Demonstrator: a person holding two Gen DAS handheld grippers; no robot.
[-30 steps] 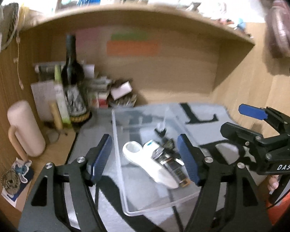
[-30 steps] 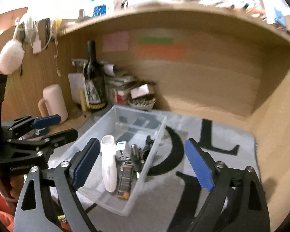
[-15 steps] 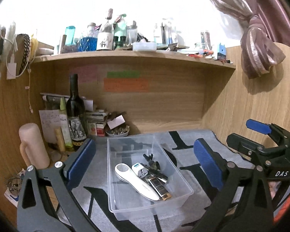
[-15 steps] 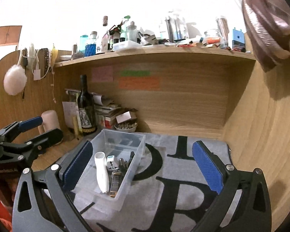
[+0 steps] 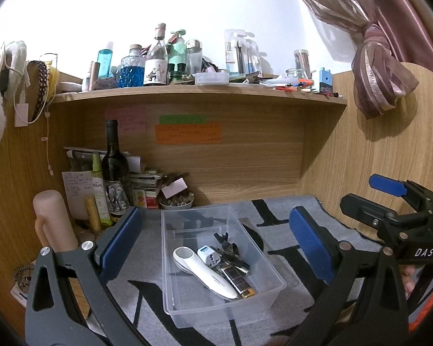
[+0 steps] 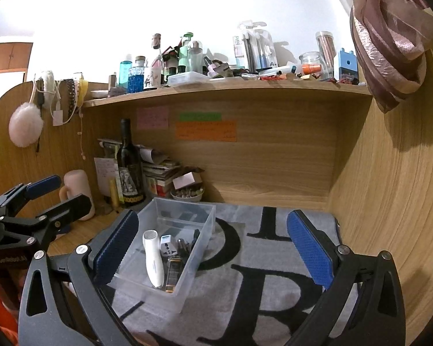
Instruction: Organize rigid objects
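1. Your grey mat [image 6: 262, 262] looks bare of loose items, so the sorting appears essentially done.
2. The clear bin [image 5: 254, 294] sits at 6 o'clock in the left view, holding the white handheld device [image 5: 207, 274], travel adapter [image 5: 209, 255] and lighter [image 5: 239, 284].
3. Your left gripper [image 5: 216, 242] and right gripper [image 6: 213, 242] are spread wide, empty.
4. Compared with a second ago, you've pulled both back and up from the bin.

Sharp frames; overexposed wall [image 5: 187, 5]; fisheye-bent edges; soft shadows.
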